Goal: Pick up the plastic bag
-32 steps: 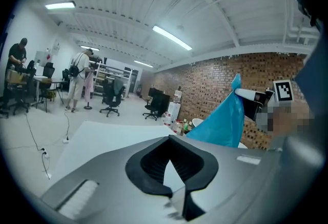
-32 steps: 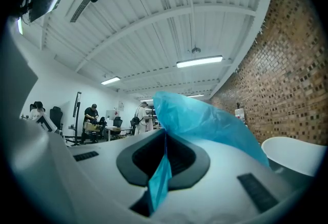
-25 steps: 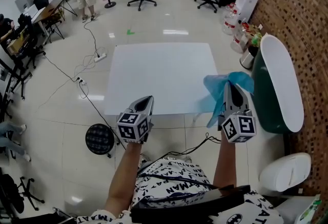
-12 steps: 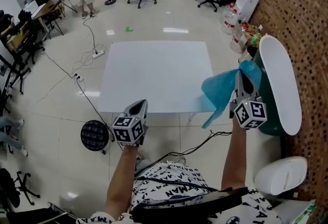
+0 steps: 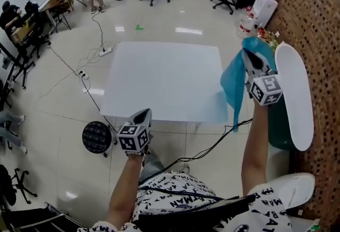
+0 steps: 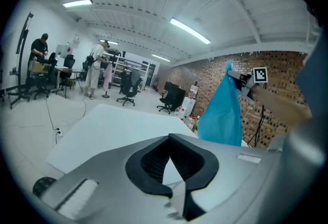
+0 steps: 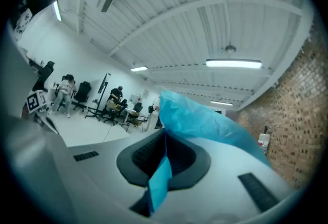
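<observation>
The blue plastic bag (image 5: 232,79) hangs in the air beyond the right edge of the white table (image 5: 164,79). My right gripper (image 5: 248,56) is shut on its top. In the right gripper view a strip of the bag (image 7: 205,120) is pinched between the jaws of the right gripper (image 7: 165,136). My left gripper (image 5: 142,115) is low at the table's near edge, shut and holding nothing. In the left gripper view, the left gripper (image 6: 169,138) points across the table, with the bag (image 6: 221,113) and the right gripper (image 6: 238,78) at the right.
A green bin with a white lid (image 5: 294,93) stands just right of the bag, against the brick wall. A black round stool (image 5: 96,137) and a cable (image 5: 212,146) lie on the floor near the table's front. Office chairs, desks and people are at the far end.
My right gripper has carried the bag up and to the right, off the table's corner toward the bin. My left gripper has sunk a little at the table's near edge.
</observation>
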`<state>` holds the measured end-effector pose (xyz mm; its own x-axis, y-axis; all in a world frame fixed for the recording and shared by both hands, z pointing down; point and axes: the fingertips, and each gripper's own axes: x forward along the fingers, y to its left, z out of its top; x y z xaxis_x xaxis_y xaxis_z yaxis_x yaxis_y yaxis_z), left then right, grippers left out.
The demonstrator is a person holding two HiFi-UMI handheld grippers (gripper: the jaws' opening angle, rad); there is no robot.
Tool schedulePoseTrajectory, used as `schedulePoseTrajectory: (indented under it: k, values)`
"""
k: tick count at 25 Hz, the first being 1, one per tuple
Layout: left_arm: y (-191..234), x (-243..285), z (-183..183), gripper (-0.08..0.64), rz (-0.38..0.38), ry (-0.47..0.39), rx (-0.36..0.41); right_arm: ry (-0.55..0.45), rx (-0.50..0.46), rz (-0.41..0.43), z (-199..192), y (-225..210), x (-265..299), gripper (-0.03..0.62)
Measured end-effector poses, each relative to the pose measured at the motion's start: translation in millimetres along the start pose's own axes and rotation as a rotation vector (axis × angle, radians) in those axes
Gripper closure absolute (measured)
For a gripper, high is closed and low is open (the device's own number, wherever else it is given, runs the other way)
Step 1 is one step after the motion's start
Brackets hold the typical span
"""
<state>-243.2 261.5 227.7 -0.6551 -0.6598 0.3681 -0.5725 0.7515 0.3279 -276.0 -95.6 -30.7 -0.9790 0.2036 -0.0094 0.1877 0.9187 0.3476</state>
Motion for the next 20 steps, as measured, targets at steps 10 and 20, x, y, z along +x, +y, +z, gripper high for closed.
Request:
schedulePoseTrajectory:
  k: [10,20]
  values:
    - [59,10,-5,0.56,0.007,0.054,-0.028,0.208,-0.209,0.445,-114,225,134,0.588]
    - [122,3,-20,0.56,0.081,0.102,-0.079,0.466,-0.024,0.628,-234,408,159,0.588]
